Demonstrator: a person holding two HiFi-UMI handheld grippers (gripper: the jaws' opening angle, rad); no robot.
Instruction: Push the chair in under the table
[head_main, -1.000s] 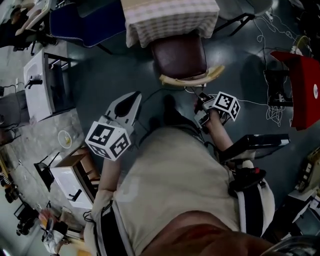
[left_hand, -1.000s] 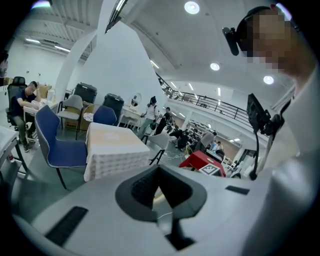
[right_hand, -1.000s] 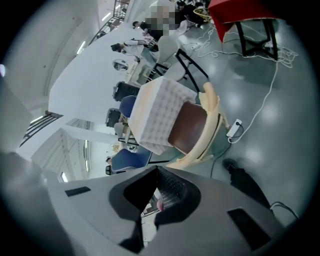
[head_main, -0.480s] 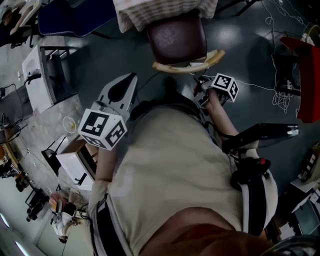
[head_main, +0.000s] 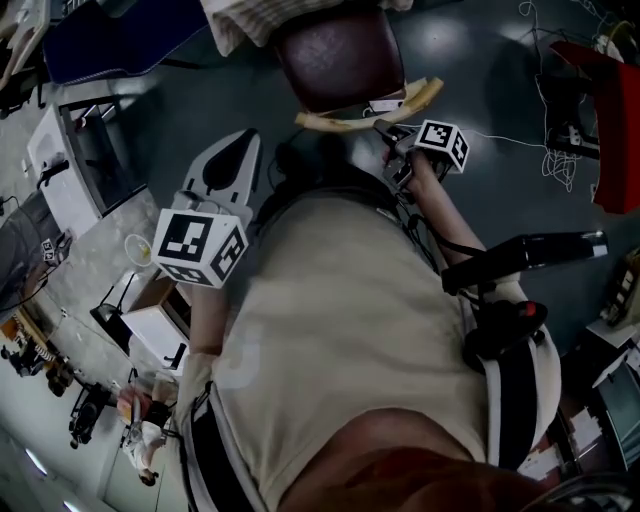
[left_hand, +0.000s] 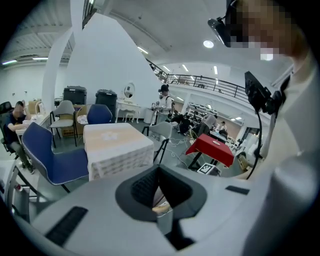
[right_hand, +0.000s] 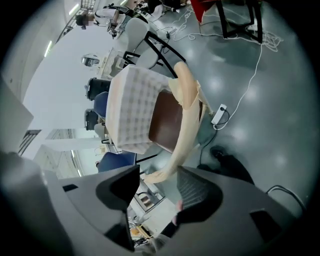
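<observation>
The left gripper (left_hand: 159, 199) is pinched closed on nothing, which only its own view shows. The right gripper (right_hand: 156, 192) has just been opening. Its jaws are wide, with the pale curved wooden backrest (right_hand: 182, 125) of the brown padded chair (right_hand: 167, 120) in the gap, unclamped. From overhead, the seat sits partly under the near edge of the checked-cloth table (head_main: 290, 20).

The right gripper's (right_hand: 159, 187) jaws have just been opened; the pale end of the chair's (head_main: 340, 60) backrest (right_hand: 184, 120) is now seen between them, not pressed by either pad; in the head view the chair and the table (head_main: 245, 25) have been carried toward the upper edge; the left gripper (head_main: 232, 160) has been brought higher in that view, toward the backrest's left end
</observation>
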